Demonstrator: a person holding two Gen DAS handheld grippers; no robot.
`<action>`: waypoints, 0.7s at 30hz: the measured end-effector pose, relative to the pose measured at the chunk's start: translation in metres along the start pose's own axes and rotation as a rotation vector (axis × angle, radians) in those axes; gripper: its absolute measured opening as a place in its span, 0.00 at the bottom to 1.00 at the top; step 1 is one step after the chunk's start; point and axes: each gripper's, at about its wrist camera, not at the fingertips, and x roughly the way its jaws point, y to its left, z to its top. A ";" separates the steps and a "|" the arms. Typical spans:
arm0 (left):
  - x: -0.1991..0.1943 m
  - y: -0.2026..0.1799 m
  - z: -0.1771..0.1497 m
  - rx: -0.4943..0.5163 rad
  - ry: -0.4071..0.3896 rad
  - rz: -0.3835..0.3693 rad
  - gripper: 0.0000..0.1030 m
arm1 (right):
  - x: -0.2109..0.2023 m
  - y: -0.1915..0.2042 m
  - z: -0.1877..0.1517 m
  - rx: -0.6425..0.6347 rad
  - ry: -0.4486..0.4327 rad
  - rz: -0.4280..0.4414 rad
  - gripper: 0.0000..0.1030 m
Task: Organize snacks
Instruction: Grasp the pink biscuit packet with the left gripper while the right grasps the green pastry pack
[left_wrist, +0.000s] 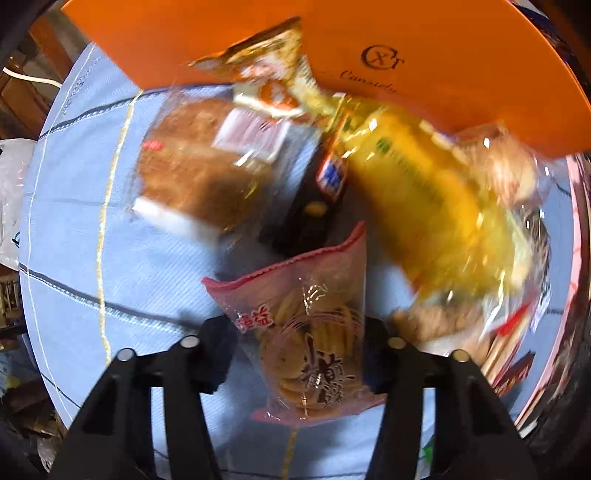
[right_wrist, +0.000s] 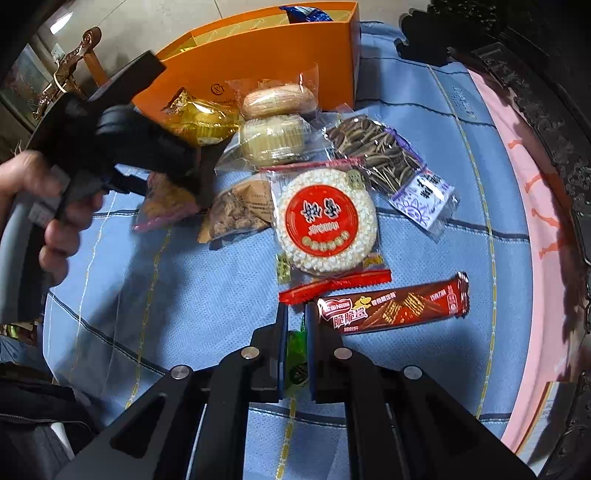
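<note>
The left wrist view is blurred. My left gripper (left_wrist: 297, 332) points down at the blue cloth (left_wrist: 92, 240) and is shut on a pink-edged clear bag of small round biscuits (left_wrist: 310, 325). In the right wrist view the same gripper (right_wrist: 173, 184) sits over that bag (right_wrist: 162, 210), with a person's hand (right_wrist: 48, 206) on its handle. My right gripper (right_wrist: 295, 332) is shut on a small green wrapped packet (right_wrist: 295, 354). An orange box (right_wrist: 258, 62) stands open at the back, and its side (left_wrist: 406, 55) fills the top of the left wrist view.
Snacks lie in front of the box: a round rice cake with a red label (right_wrist: 325, 221), a red wafer bar (right_wrist: 391, 306), a seed bag (right_wrist: 380, 158), two pastries (right_wrist: 277, 122), a yellow packet (right_wrist: 203, 122). Dark carved furniture (right_wrist: 535, 110) borders the right.
</note>
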 end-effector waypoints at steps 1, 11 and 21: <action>-0.003 0.007 -0.005 0.007 -0.012 0.005 0.46 | -0.001 0.001 0.001 -0.002 -0.006 0.004 0.08; -0.050 0.079 -0.049 0.019 -0.152 0.040 0.43 | -0.023 0.033 0.030 -0.080 -0.082 0.085 0.00; -0.050 0.092 -0.054 0.017 -0.171 0.007 0.43 | -0.021 0.029 0.012 0.029 -0.018 -0.034 0.68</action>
